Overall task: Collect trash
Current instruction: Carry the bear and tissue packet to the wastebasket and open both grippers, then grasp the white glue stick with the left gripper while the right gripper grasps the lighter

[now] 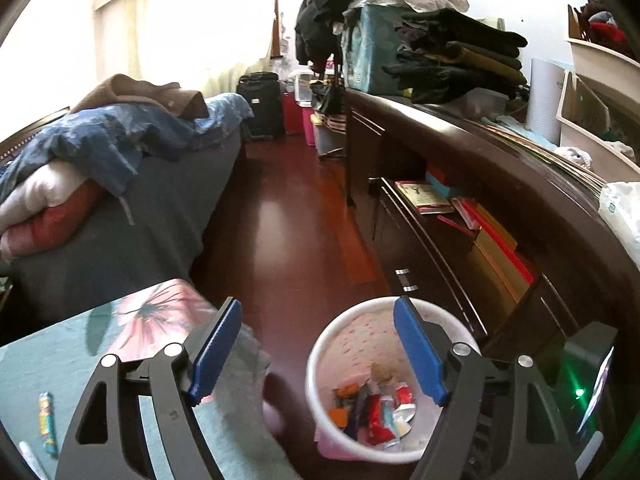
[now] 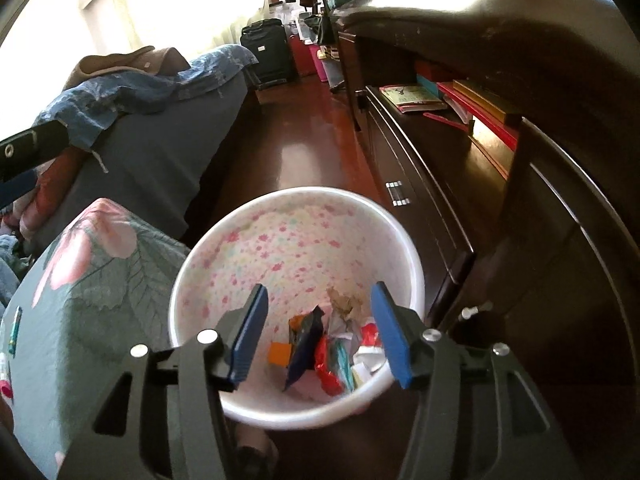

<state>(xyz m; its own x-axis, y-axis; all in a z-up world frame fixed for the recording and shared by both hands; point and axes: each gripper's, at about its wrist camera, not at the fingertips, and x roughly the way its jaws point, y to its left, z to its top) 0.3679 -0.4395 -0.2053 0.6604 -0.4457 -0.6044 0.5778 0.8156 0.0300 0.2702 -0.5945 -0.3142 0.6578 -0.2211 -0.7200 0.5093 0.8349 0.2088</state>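
Note:
A white bin with a pink flower print (image 1: 348,336) (image 2: 304,240) stands on the dark red floor and holds several crumpled wrappers (image 1: 372,412) (image 2: 332,352). My left gripper (image 1: 318,350) is open and empty, above the gap between the bin and a floral-covered table (image 1: 80,360). My right gripper (image 2: 320,332) is open and empty, right over the bin's mouth. A small colourful wrapper (image 1: 46,420) lies on the table at the left, and shows at the table's left edge in the right wrist view (image 2: 15,332).
A dark wooden dresser (image 1: 460,240) (image 2: 520,160) with books on a shelf runs along the right, close to the bin. A bed with blue and brown covers (image 1: 120,160) (image 2: 152,120) is on the left. Suitcases and boxes (image 1: 260,104) stand at the far end of the floor.

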